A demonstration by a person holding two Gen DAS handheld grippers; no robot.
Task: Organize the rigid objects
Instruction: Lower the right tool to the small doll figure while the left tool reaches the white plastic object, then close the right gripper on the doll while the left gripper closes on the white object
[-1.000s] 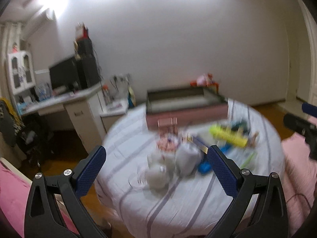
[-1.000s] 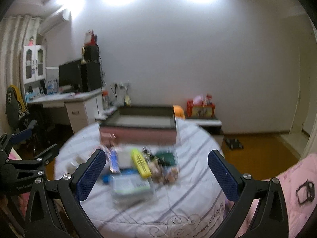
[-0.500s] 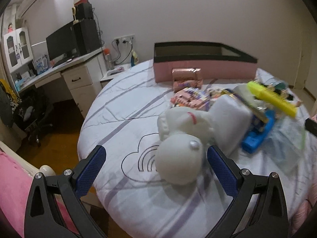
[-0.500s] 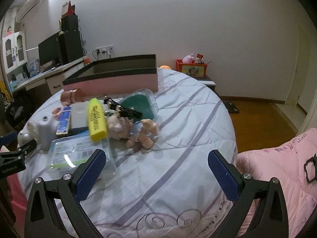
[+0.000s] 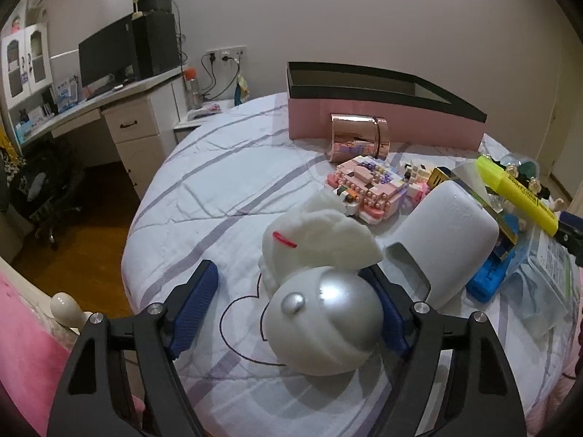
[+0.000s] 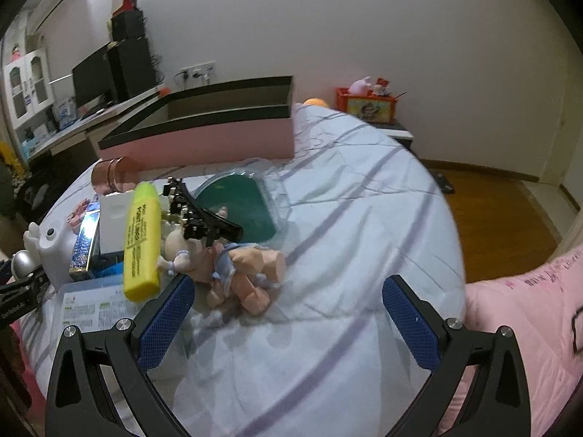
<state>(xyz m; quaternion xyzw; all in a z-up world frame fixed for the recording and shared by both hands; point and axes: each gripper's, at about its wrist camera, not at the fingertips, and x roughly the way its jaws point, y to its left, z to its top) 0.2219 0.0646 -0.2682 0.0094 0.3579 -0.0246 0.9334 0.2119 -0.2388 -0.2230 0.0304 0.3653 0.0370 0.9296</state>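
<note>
A white toy figure with a silver round head (image 5: pixel 320 313) lies on the round bed between the open fingers of my left gripper (image 5: pixel 295 309); the right pad touches or nearly touches it, the left pad stands apart. Behind it lie a white rounded case (image 5: pixel 448 244), a pink brick model (image 5: pixel 364 185), a rose-gold cup (image 5: pixel 359 138), a big yellow highlighter (image 5: pixel 517 193) and a pink box with black rim (image 5: pixel 382 120). My right gripper (image 6: pixel 288 320) is open and empty above the sheet, just right of a pig doll (image 6: pixel 233 266) and the highlighter (image 6: pixel 142 236).
A green-lined clear tray (image 6: pixel 247 207), a black hair clip (image 6: pixel 200 218), a plastic packet (image 6: pixel 94 306) and a blue block (image 5: pixel 492 276) lie in the pile. A desk with a monitor (image 5: pixel 109 58) stands left. A pink quilt (image 6: pixel 528 309) lies right. Wooden floor surrounds the bed.
Both grippers have come down closer to the bed. The left one now straddles the white toy's silver head and has narrowed; the right one has neared the pig doll.
</note>
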